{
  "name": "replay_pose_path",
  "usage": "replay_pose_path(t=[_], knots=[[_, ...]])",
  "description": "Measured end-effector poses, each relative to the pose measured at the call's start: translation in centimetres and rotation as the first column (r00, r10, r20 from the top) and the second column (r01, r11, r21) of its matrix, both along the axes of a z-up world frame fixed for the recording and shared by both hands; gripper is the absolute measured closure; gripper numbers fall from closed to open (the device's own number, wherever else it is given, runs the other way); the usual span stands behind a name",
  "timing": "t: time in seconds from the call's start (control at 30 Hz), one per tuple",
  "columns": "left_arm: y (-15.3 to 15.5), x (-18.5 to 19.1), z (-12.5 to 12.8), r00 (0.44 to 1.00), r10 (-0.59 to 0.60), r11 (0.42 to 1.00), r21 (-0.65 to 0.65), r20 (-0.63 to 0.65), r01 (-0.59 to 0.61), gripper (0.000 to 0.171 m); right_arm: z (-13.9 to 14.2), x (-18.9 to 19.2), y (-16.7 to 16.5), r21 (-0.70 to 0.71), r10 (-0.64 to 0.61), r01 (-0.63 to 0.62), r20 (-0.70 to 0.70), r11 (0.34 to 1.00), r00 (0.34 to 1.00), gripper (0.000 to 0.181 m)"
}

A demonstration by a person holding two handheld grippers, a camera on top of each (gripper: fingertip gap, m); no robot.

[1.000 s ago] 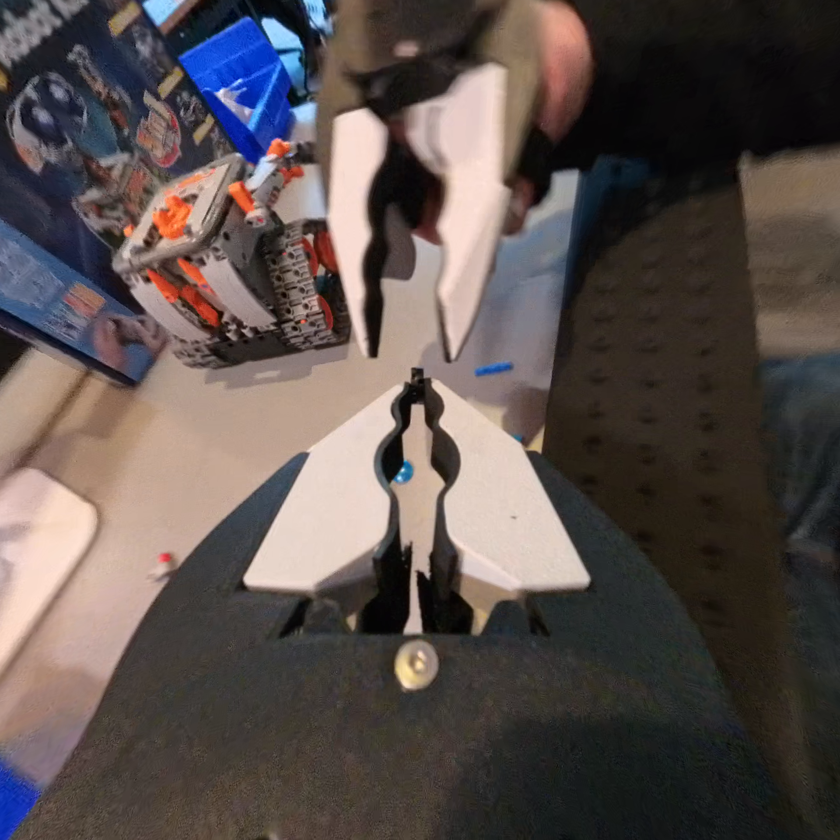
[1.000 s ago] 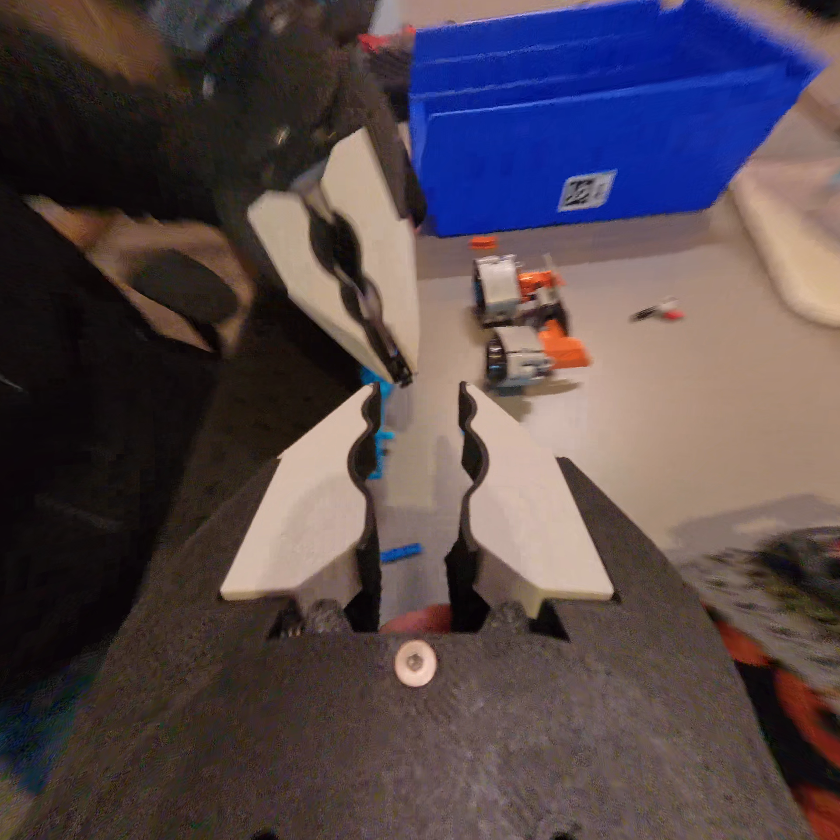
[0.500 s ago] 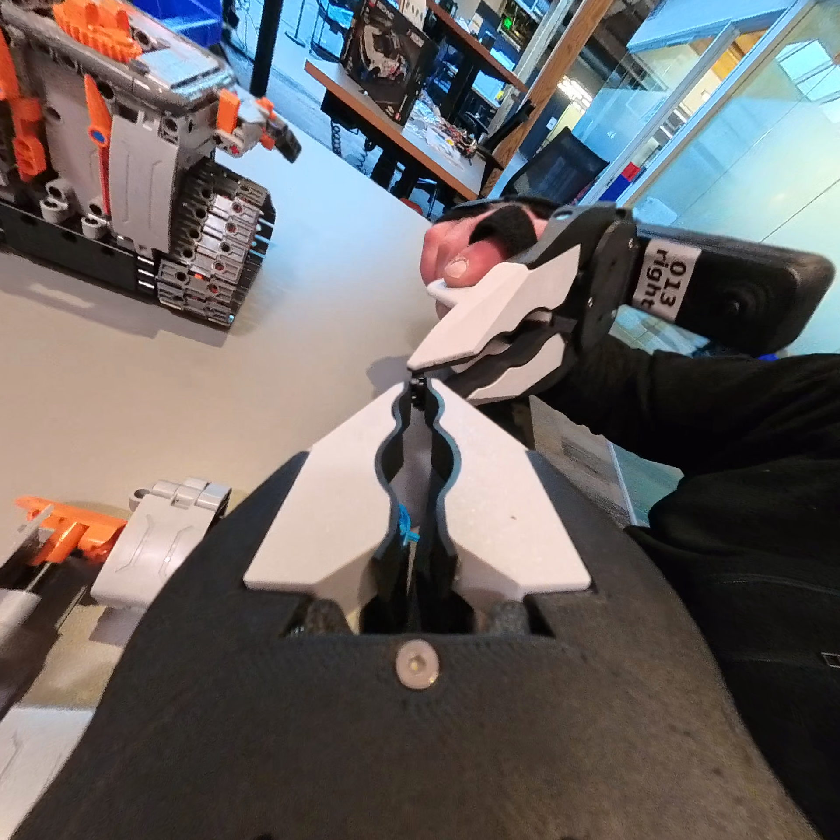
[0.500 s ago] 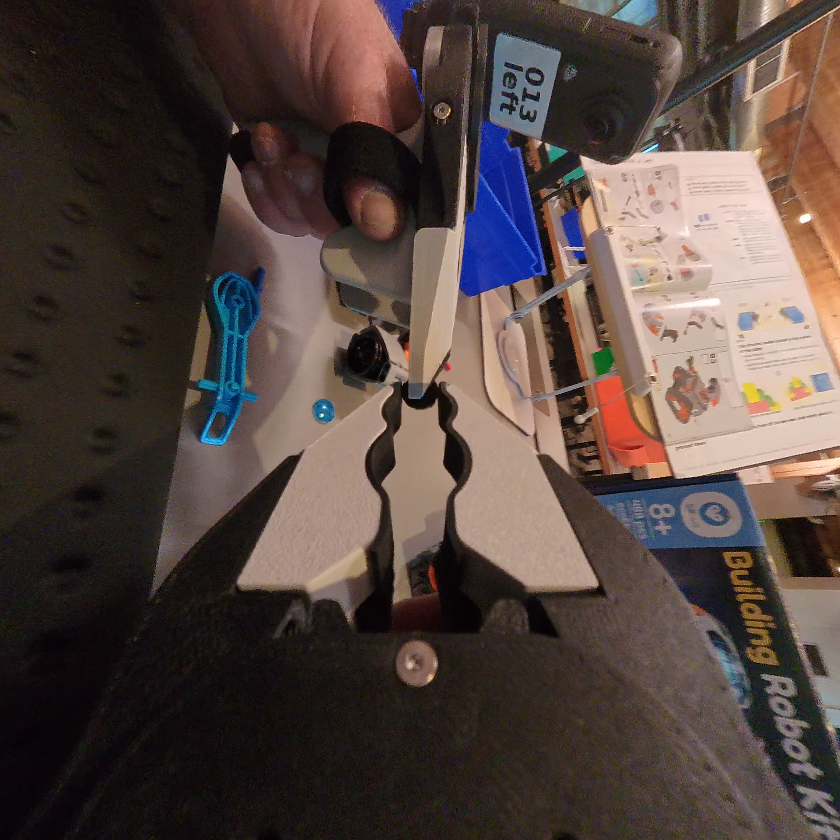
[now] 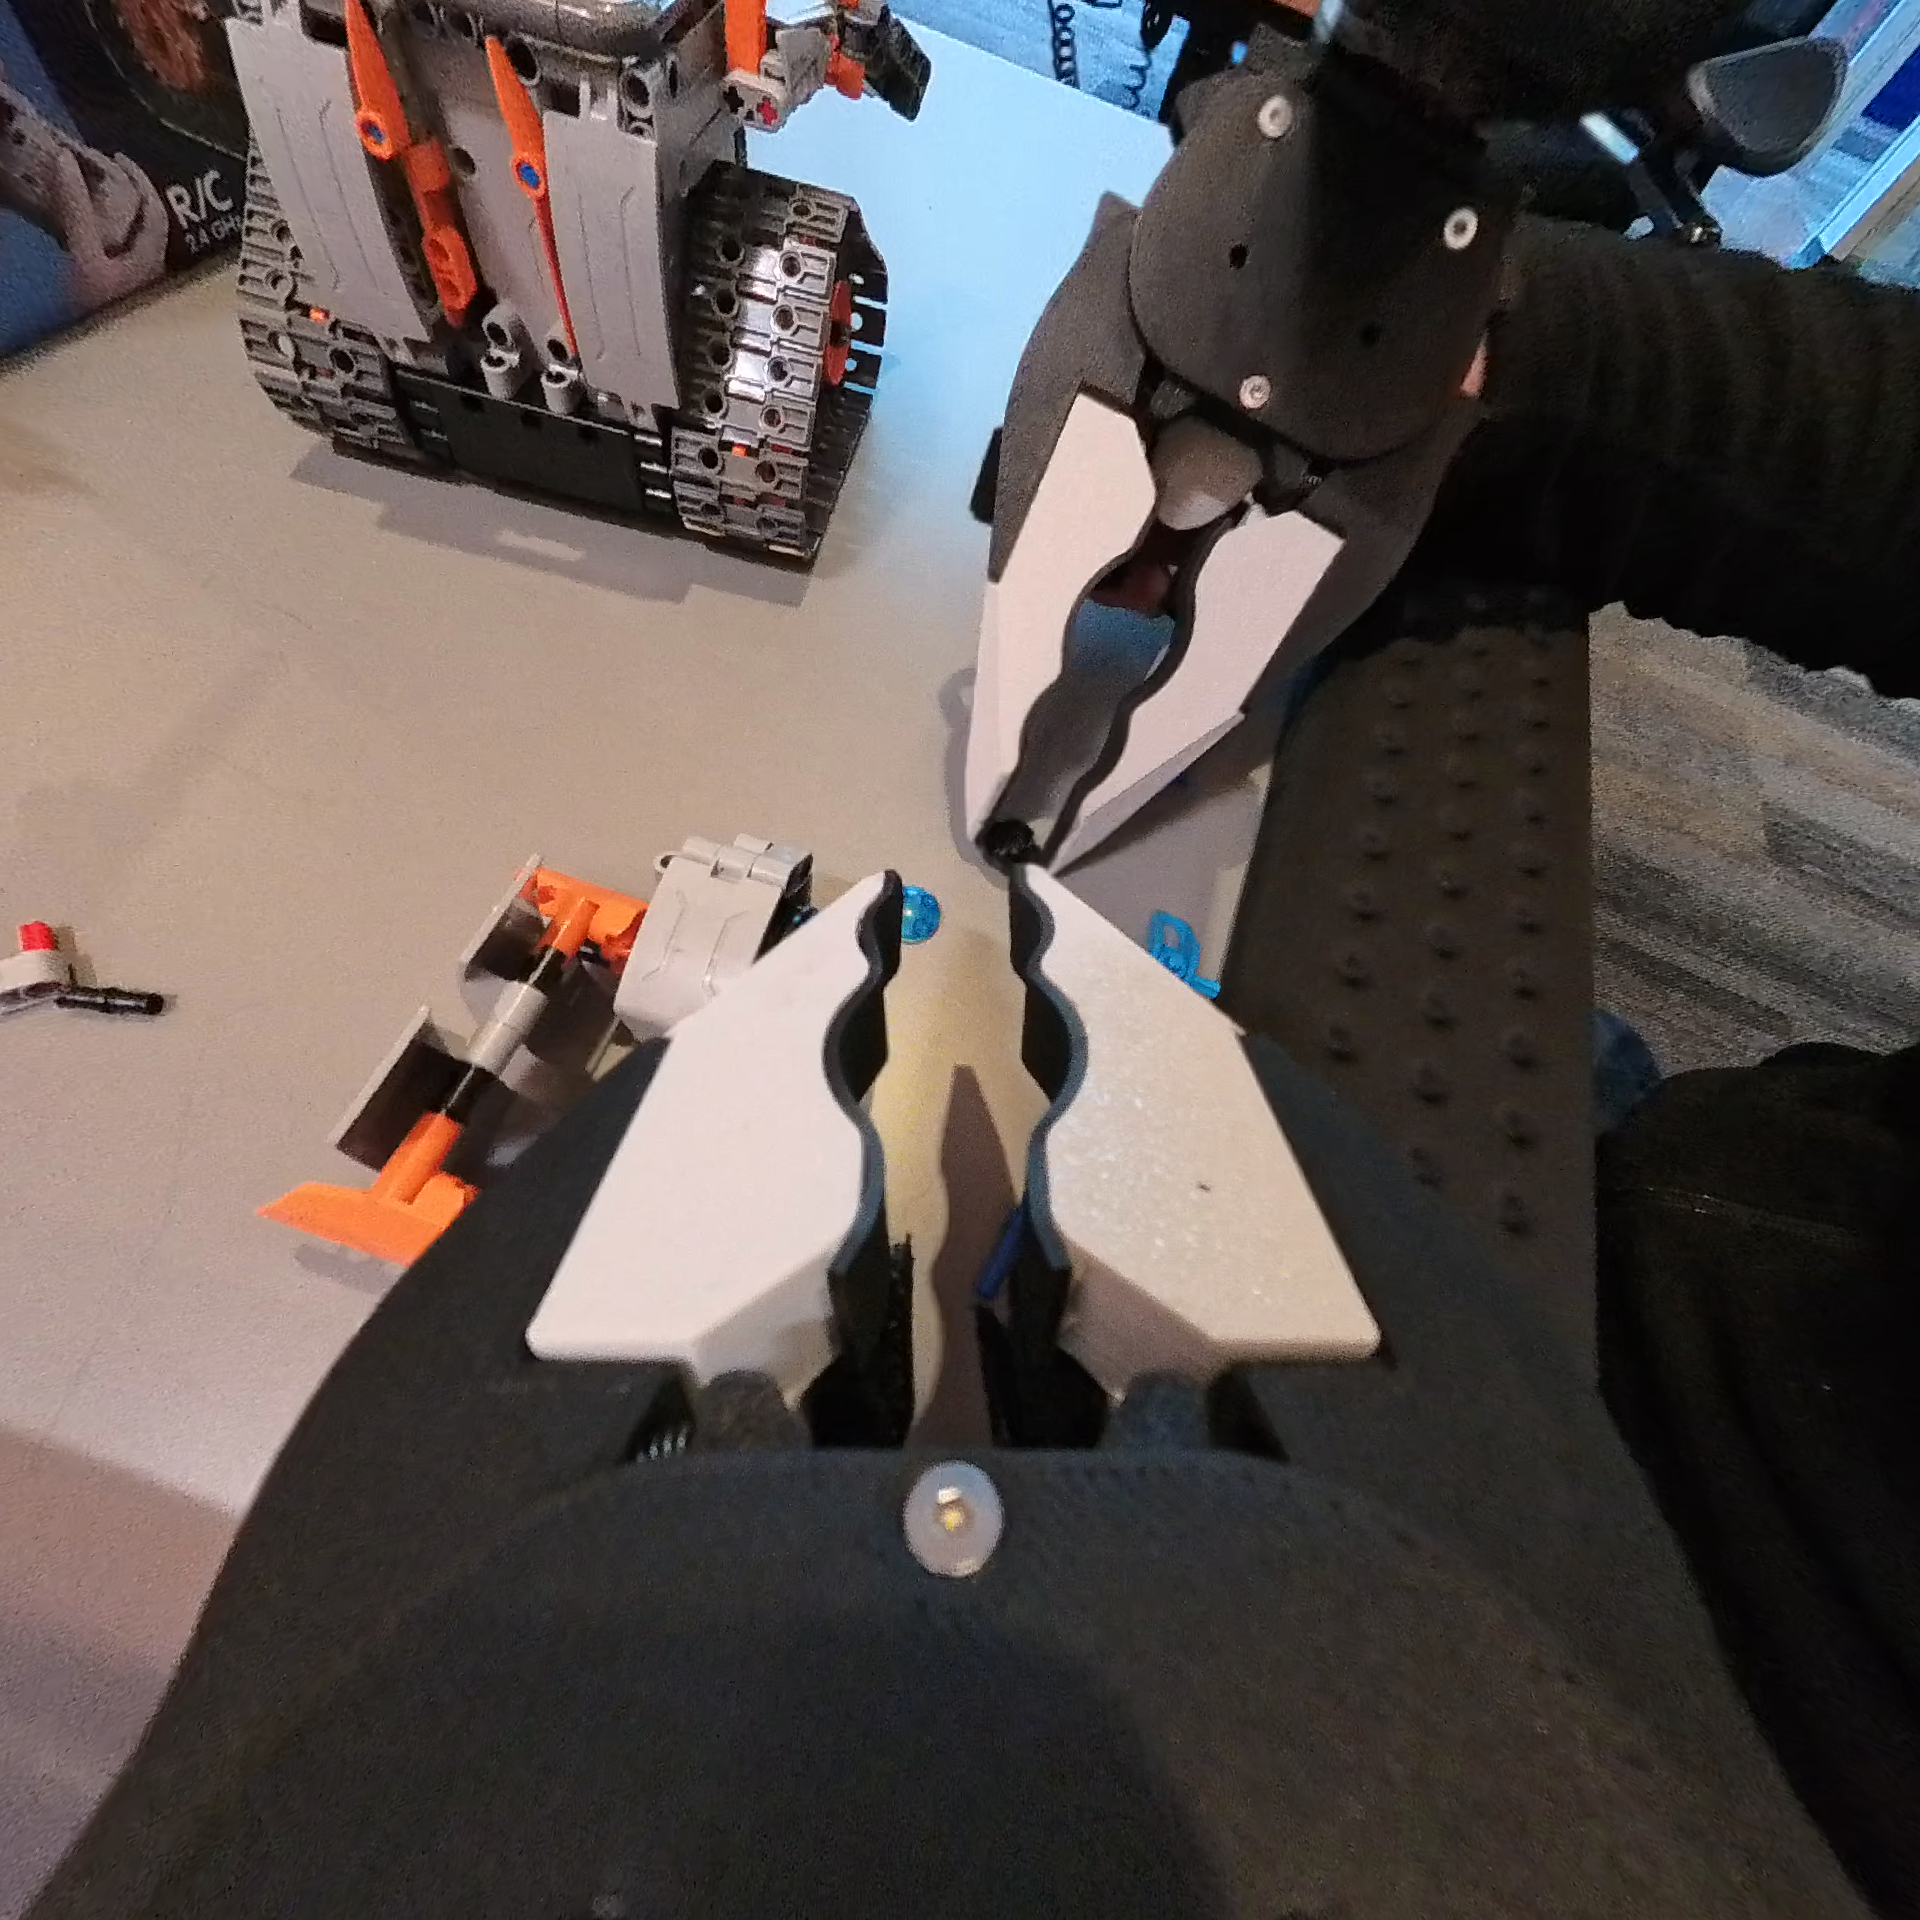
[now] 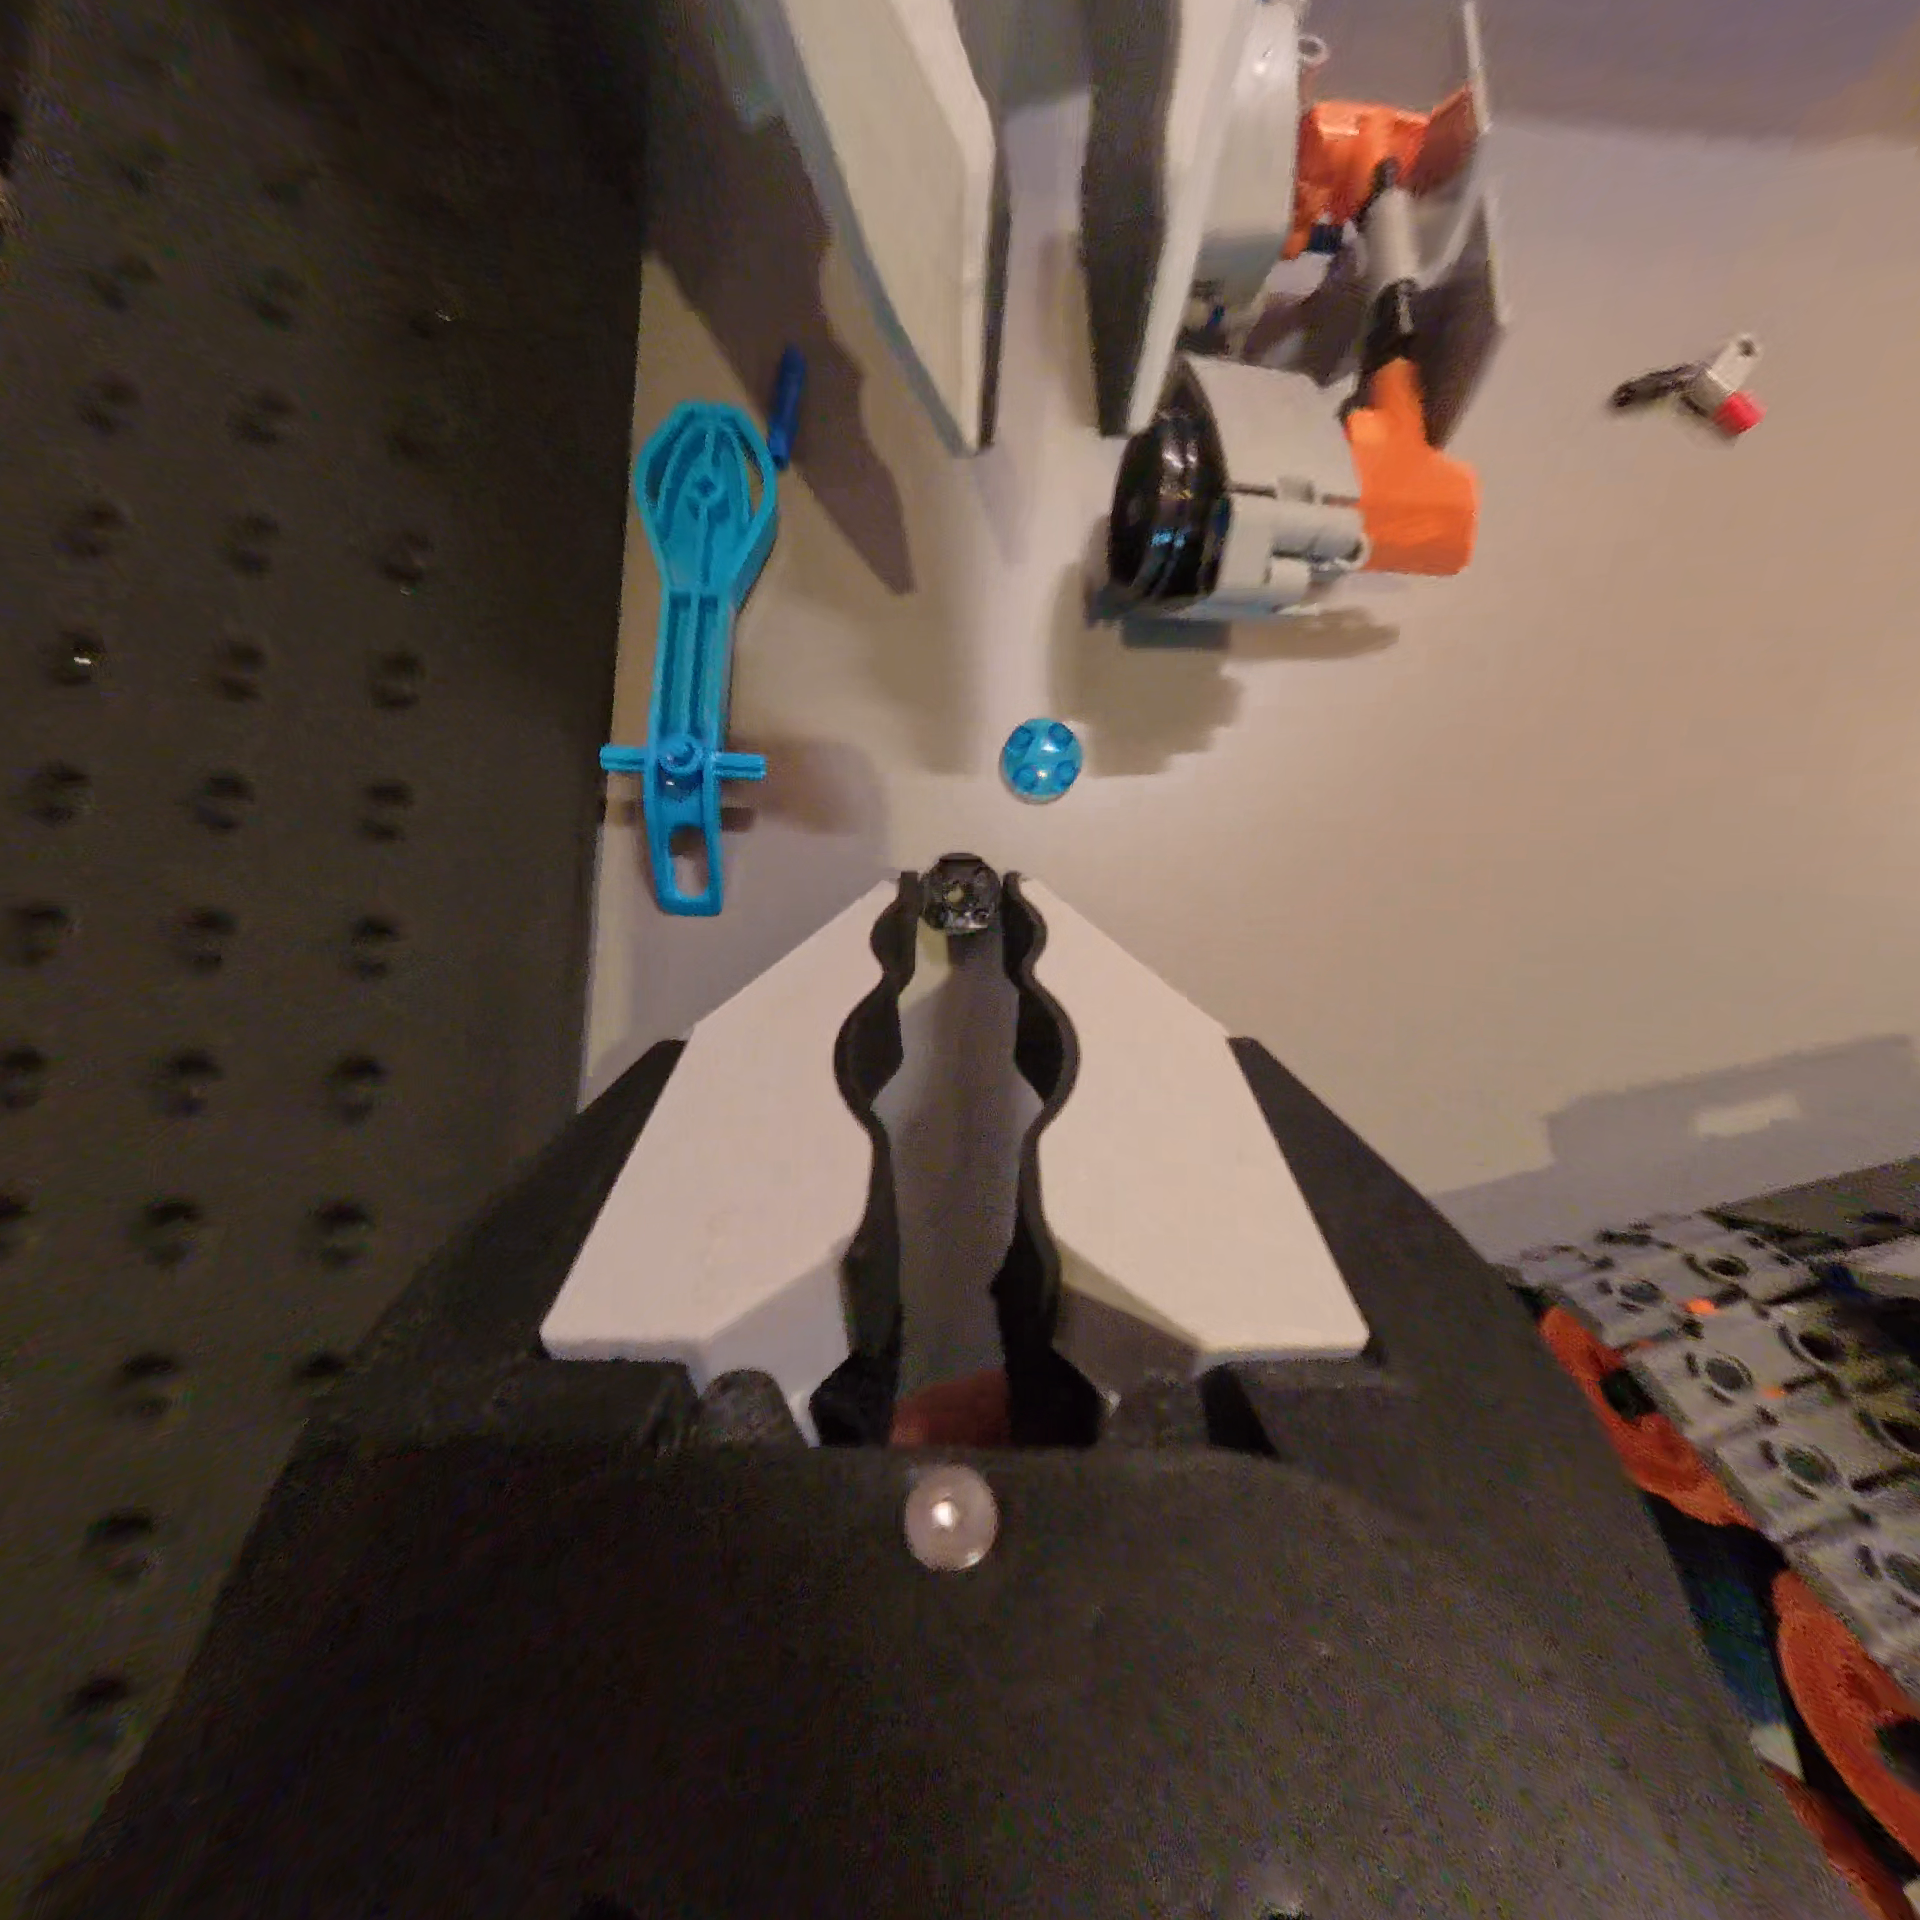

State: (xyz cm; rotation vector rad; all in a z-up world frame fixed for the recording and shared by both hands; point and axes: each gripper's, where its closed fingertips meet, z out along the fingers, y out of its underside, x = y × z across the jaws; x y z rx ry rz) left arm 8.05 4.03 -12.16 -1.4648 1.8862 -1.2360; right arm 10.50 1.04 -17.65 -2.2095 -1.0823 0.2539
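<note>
Right gripper (image 6: 961,891) clamps small black stud (image 6: 962,894); left gripper (image 5: 951,894) fingers apart, empty, over beige table (image 5: 312,748).

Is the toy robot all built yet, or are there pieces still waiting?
Not all. The tracked robot stands mostly built. The right hand-held gripper pinches a small black piece; the left hand-held gripper is open, empty. A blue stud, blue tool and orange-grey part lie loose.
</note>
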Motion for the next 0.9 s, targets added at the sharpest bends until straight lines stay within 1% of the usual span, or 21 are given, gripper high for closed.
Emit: replay_pose_path(t=[0.13,0.2,0.27,0.4,0.5,0.53,0.63,0.8,0.83,0.9], knots=[[0.6,0.2,0.2,1.000,0.012,0.998,0.066,0.025,-0.013,0.153,0.5,0.5,0.4,-0.020,-0.014,0.014,0.000,1.000,1.000,0.160],[1.0,0.1,0.5,0.999,0.024,0.997,0.079,0.044,-0.028,0.153,1.1,0.5,0.9,-0.021,-0.022,0.022,-0.012,1.000,1.000,0.156],[1.4,0.1,1.0,0.997,0.038,0.996,0.075,0.068,-0.043,0.153,1.5,-0.1,1.7,-0.021,-0.022,0.021,-0.039,1.000,0.999,0.157],[1.8,0.0,1.9,0.993,0.050,0.996,0.063,0.106,-0.057,0.155,0.7,-0.3,3.0,-0.057,-0.056,0.055,-0.006,0.997,0.998,0.158],[1.6,-0.1,2.1,0.992,0.047,0.996,0.070,0.119,-0.056,0.154,-0.1,-0.4,3.4,-0.094,-0.061,0.060,-0.003,0.994,0.998,0.158],[1.6,-0.1,2.2,0.991,0.045,0.996,0.071,0.123,-0.054,0.154,-0.2,-0.6,3.4,-0.105,-0.060,0.059,-0.015,0.993,0.998,0.159],[1.5,-0.1,2.4,0.990,0.042,0.996,0.073,0.131,-0.052,0.154,-0.2,-1.0,3.4,-0.113,-0.054,0.048,-0.048,0.992,0.997,0.170],[1.6,-0.2,2.5,0.990,0.047,0.996,0.070,0.135,-0.056,0.154,-0.2,-1.2,3.4,-0.114,-0.045,0.038,-0.061,0.993,0.997,0.179],[1.6,-0.1,2.4,0.990,0.049,0.996,0.072,0.135,-0.059,0.154,-0.2,-1.2,3.4,-0.115,-0.048,0.041,-0.059,0.993,0.997,0.177],[1.6,-0.1,2.4,0.990,0.048,0.996,0.073,0.133,-0.058,0.154,-0.1,-1.0,3.3,-0.112,-0.051,0.046,-0.047,0.993,0.998,0.166]])
